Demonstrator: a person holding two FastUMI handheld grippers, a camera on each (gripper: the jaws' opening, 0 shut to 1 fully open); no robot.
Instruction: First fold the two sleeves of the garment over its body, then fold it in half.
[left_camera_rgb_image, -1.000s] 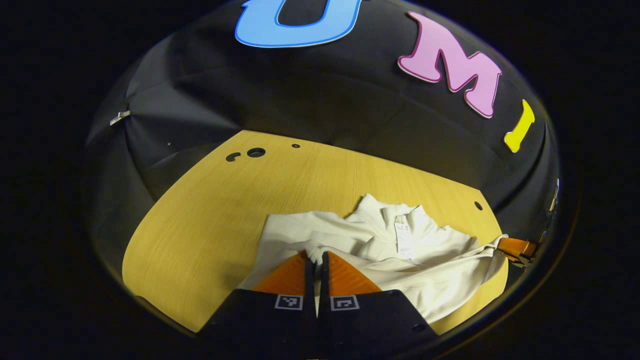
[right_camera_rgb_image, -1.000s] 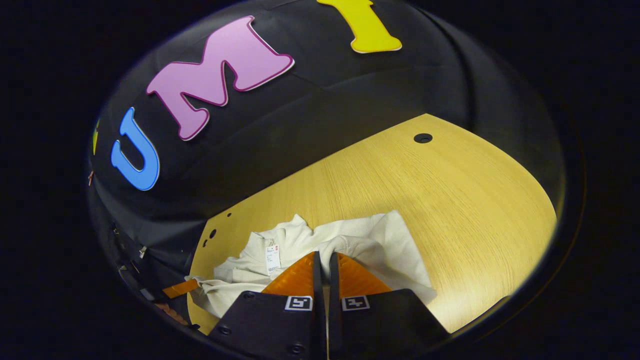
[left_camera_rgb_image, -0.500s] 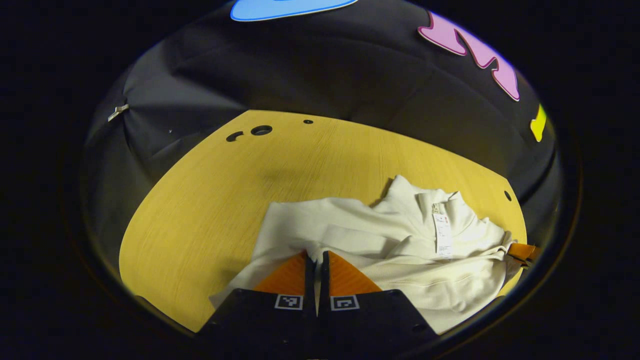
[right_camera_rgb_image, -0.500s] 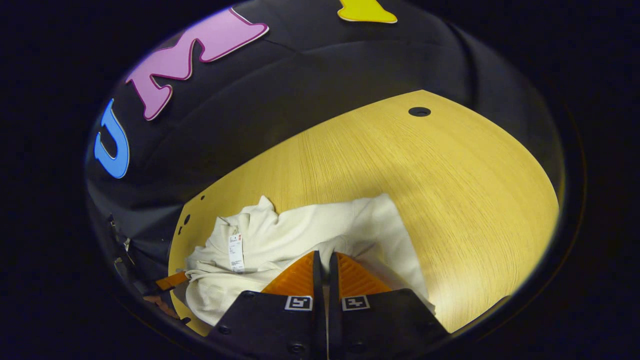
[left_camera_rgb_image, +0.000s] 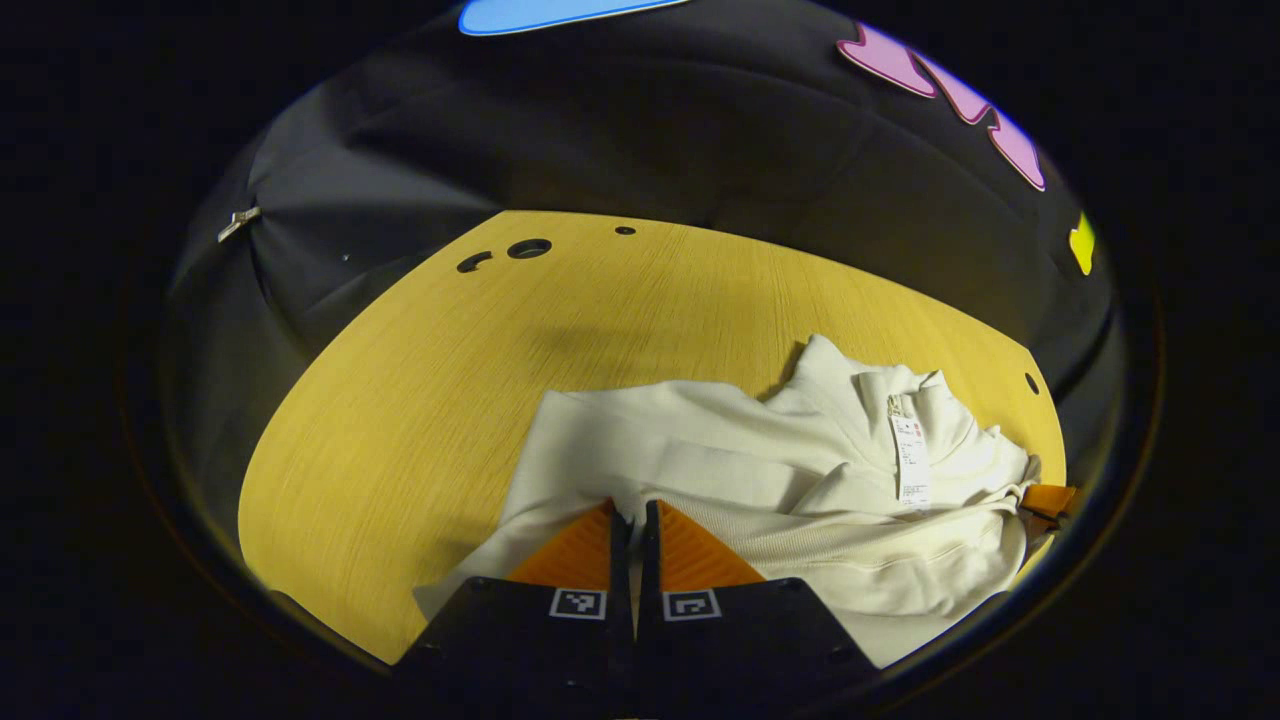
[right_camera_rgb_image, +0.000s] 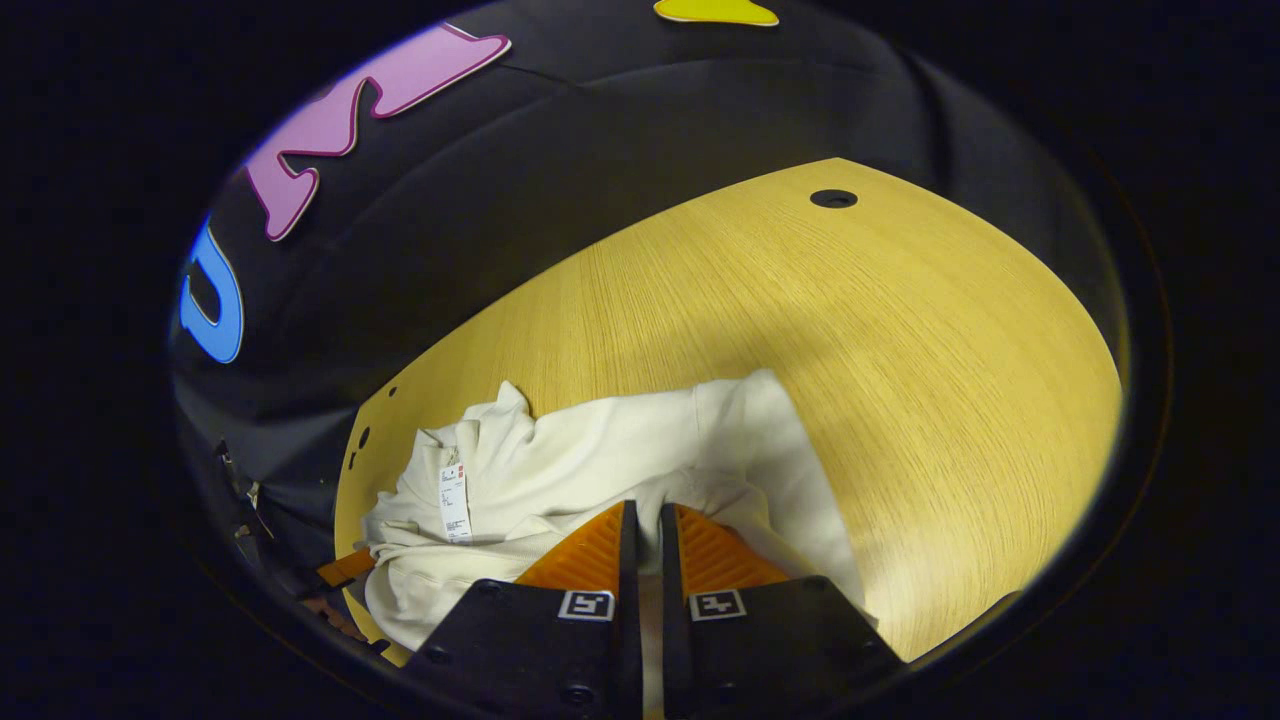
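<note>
Garment (left_camera_rgb_image: 760, 490), cream, now lies lower and flatter on the wooden table (left_camera_rgb_image: 420, 400) than a second ago, left gripper (left_camera_rgb_image: 631, 520) and right gripper (right_camera_rgb_image: 641, 520) both clamped on its cloth, suggesting the half-fold is landing.

The garment (left_camera_rgb_image: 760, 470) is soft matt knit cloth with a paper tag (left_camera_rgb_image: 908, 460), lying on a smooth wood-grain table (left_camera_rgb_image: 420, 400).

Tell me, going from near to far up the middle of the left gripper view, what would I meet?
The left gripper with jaws closed on cloth → the cream knitted garment → the bare yellow wooden table → the black cloth booth wall.
</note>
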